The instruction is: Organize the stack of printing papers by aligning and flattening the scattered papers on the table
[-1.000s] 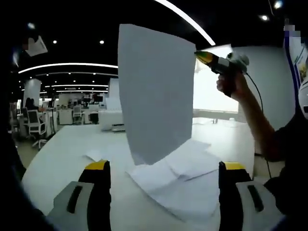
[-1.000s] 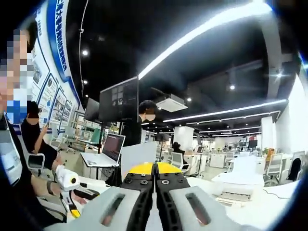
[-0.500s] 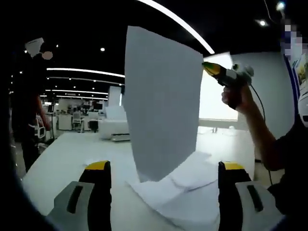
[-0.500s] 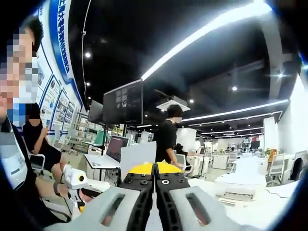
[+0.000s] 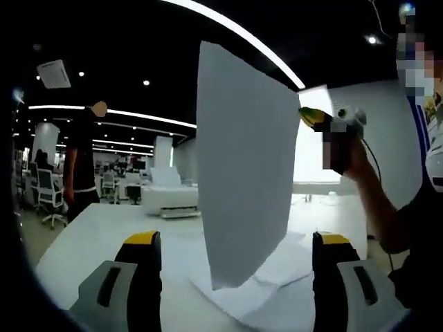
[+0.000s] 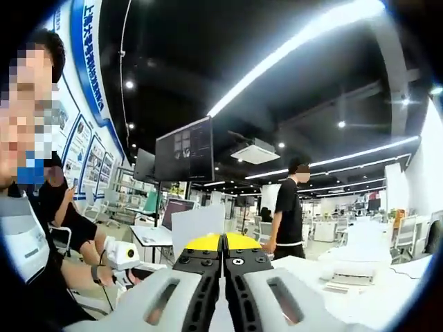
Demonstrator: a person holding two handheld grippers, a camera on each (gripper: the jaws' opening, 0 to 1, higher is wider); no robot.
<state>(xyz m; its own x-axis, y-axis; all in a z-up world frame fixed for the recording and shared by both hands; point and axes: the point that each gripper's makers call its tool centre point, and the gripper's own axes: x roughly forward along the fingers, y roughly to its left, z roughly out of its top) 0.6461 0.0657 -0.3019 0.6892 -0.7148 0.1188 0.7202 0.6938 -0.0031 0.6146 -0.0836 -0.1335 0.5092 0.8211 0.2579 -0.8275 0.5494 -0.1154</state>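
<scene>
A single sheet of paper is held upright above the table, pinched at its upper edge by the right gripper, whose jaws are pressed together on it. Below it, the scattered papers lie spread near the table's near edge. The left gripper is held wide open, grasping nothing.

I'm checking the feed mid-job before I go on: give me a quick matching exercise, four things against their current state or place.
Things:
1. right gripper
2. left gripper
3. lifted sheet
4. scattered papers

States:
A. lying on the white table
B. jaws wide apart, holding nothing
C. hanging upright in the air
D. jaws closed together, pinching paper

Pairs: 1-D, 2-B, 3-C, 4-A
</scene>
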